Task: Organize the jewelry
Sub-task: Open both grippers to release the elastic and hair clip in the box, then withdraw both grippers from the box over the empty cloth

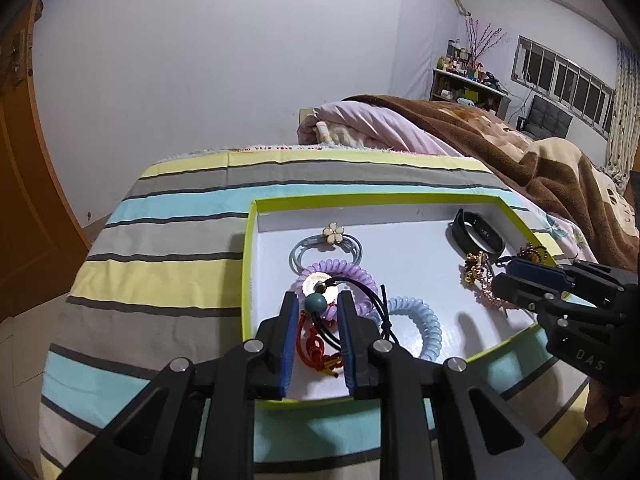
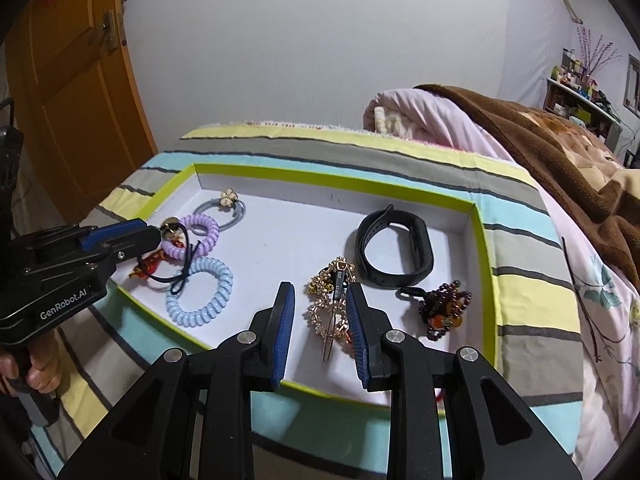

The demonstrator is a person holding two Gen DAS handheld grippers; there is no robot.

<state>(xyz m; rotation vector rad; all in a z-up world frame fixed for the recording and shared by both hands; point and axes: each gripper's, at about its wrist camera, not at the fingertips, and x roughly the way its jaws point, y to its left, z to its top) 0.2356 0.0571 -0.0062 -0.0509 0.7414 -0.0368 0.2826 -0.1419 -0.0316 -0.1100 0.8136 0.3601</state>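
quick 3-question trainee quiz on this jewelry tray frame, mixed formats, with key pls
1. True or false: the black wristband lies outside the green-rimmed tray.
2. Multiple choice: which item sits between the jaws of the right gripper? A) the gold hair clip B) the light blue coil hair tie C) the flower hair tie
3. Fill in: the purple coil hair tie lies on the ____ gripper's side of the tray.

Key:
1. False: it lies inside the tray, near the far right corner.
2. A.
3. Left.
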